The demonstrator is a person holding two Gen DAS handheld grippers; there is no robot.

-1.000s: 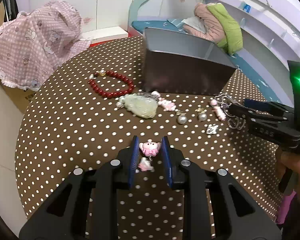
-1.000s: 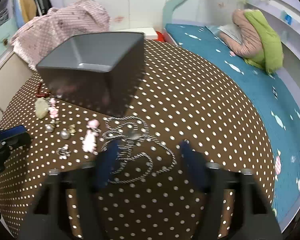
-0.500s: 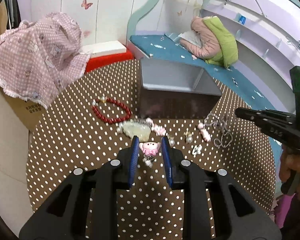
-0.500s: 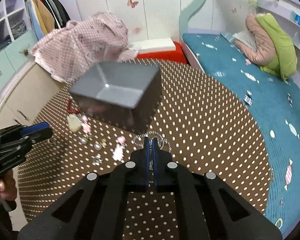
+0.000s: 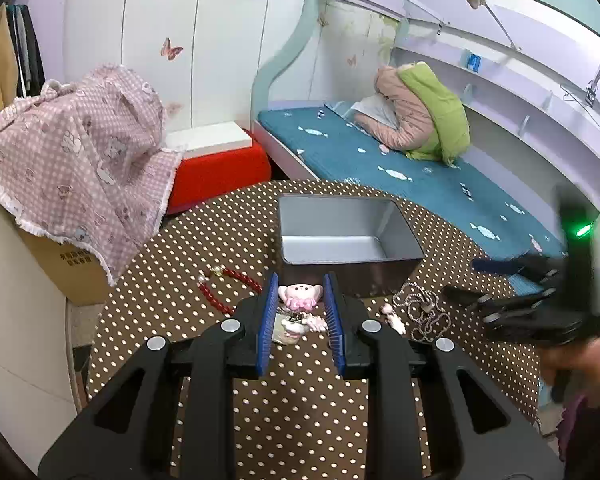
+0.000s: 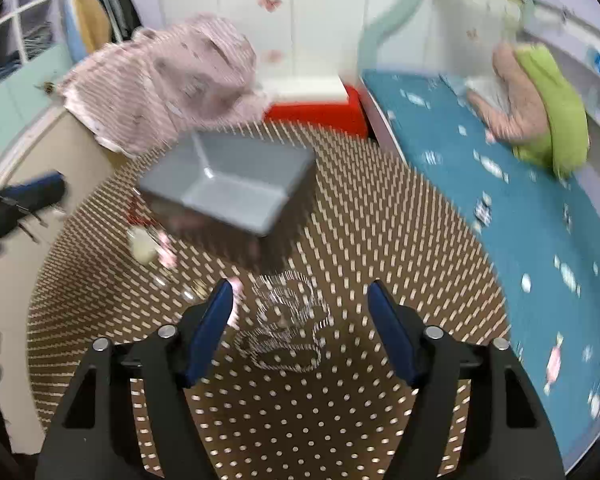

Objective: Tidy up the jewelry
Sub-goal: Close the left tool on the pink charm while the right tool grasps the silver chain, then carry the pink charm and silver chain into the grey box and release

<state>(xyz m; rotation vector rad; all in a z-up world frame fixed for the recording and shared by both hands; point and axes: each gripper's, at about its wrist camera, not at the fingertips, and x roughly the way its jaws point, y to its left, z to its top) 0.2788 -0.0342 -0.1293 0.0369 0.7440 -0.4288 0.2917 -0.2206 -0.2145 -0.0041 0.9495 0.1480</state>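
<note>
My left gripper [image 5: 300, 285] is shut on a pink cartoon charm [image 5: 300, 295] and holds it in the air above the brown dotted table [image 5: 300, 408], just in front of the open grey tin box [image 5: 348, 236]. A small dangle hangs under the charm. My right gripper [image 6: 299, 292] is blurred, its jaws are opening wide and nothing is pressed between the pads. The silver chain [image 6: 284, 320] lies loose on the table below the gap. In the left wrist view the right gripper [image 5: 466, 280] hovers just right of that chain [image 5: 420, 312].
A red bead bracelet [image 5: 220, 284], a pale pendant [image 6: 142, 246] and small pink and pearl pieces lie in front of the box. A pink patterned cloth [image 5: 80, 152] covers a cardboard box at the left. A red stool [image 5: 220, 172] and a blue bed [image 5: 380, 160] stand behind the table.
The left gripper has risen with the charm, so the box's inside now shows. The right gripper closed at the chain, then opened wide and lifted a little; the chain stays on the table.
</note>
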